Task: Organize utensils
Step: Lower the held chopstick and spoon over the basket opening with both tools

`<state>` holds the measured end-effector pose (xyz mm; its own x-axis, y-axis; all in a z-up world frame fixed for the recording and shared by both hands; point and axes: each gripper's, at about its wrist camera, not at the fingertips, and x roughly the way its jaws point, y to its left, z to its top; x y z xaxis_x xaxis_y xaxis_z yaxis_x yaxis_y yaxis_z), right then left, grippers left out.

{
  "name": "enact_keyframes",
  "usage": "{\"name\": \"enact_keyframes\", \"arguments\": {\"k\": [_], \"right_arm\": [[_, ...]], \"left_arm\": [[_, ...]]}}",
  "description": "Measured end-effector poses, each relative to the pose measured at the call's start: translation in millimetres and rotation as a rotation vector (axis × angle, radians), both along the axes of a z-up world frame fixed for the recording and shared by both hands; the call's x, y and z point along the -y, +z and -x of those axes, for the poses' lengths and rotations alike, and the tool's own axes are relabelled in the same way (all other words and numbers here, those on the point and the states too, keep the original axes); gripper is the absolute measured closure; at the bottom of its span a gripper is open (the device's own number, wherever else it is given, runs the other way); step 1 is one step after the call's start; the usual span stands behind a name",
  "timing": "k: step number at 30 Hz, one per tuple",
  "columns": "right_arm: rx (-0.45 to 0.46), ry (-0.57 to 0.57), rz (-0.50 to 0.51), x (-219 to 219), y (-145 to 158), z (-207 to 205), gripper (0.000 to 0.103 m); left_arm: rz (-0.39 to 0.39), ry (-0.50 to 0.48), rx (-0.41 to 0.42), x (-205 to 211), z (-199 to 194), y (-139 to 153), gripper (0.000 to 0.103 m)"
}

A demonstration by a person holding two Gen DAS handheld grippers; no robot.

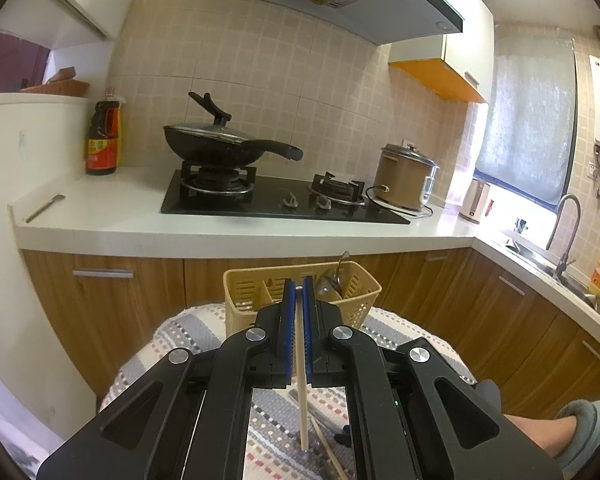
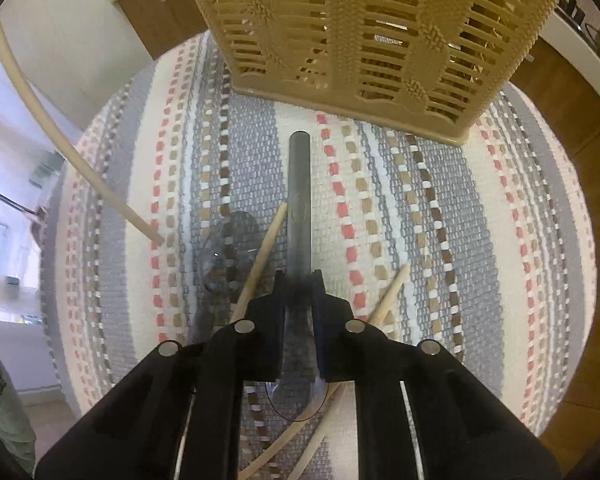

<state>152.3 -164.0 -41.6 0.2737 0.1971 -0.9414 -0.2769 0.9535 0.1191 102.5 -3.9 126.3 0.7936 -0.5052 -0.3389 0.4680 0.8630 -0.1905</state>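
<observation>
My left claw (image 1: pixel 299 294) clamps one chopstick (image 1: pixel 301 364); my right claw (image 2: pixel 300 280) pinches the spoon's grey handle (image 2: pixel 299 200). Lifting could drag the crossed chopsticks (image 2: pixel 260 256) off the mat's (image 2: pixel 500 240) near edge.

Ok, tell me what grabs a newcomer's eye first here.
The left tongs, shut on a pale wooden chopstick, point at the slatted beige plastic utensil basket on the striped woven cloth. The right tongs pinch a dark grey spoon handle lying on the cloth below the basket.
</observation>
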Motion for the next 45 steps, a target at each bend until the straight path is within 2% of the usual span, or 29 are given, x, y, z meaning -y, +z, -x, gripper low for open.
{"name": "enact_keyframes", "arguments": {"k": [5, 10, 16, 20, 23, 25, 27, 35, 40, 45], "right_arm": [[0.119, 0.022, -0.084, 9, 28, 20, 0.093], [0.253, 0.024, -0.101, 15, 56, 40, 0.093], [0.520, -0.033, -0.150, 27, 112, 60, 0.093], [0.716, -0.130, -0.235, 49, 156, 63, 0.093], [0.885, -0.223, -0.233, 60, 177, 65, 0.093], [0.934, -0.252, -0.229, 63, 183, 59, 0.093], [0.950, -0.264, -0.254, 71, 185, 49, 0.093], [1.014, -0.275, -0.235, 80, 176, 6, 0.093], [0.997, -0.299, -0.243, 87, 162, -20, 0.093], [0.993, -0.313, -0.253, 90, 153, -32, 0.093]], "left_arm": [[-0.002, 0.002, 0.003, -1, 0, 0, 0.101], [0.011, 0.005, 0.004, 0, -1, 3, 0.101], [0.008, 0.011, 0.009, 2, -1, 4, 0.101], [0.018, 0.023, 0.021, 4, -4, 11, 0.101], [0.026, 0.028, 0.039, 7, -9, 23, 0.101], [0.026, 0.028, 0.057, 9, -13, 33, 0.101], [0.024, 0.026, 0.077, 11, -18, 46, 0.101], [-0.007, 0.028, 0.177, 20, -39, 101, 0.101], [-0.007, 0.027, 0.200, 27, -54, 117, 0.101], [-0.025, 0.021, 0.205, 38, -67, 112, 0.101]]}}
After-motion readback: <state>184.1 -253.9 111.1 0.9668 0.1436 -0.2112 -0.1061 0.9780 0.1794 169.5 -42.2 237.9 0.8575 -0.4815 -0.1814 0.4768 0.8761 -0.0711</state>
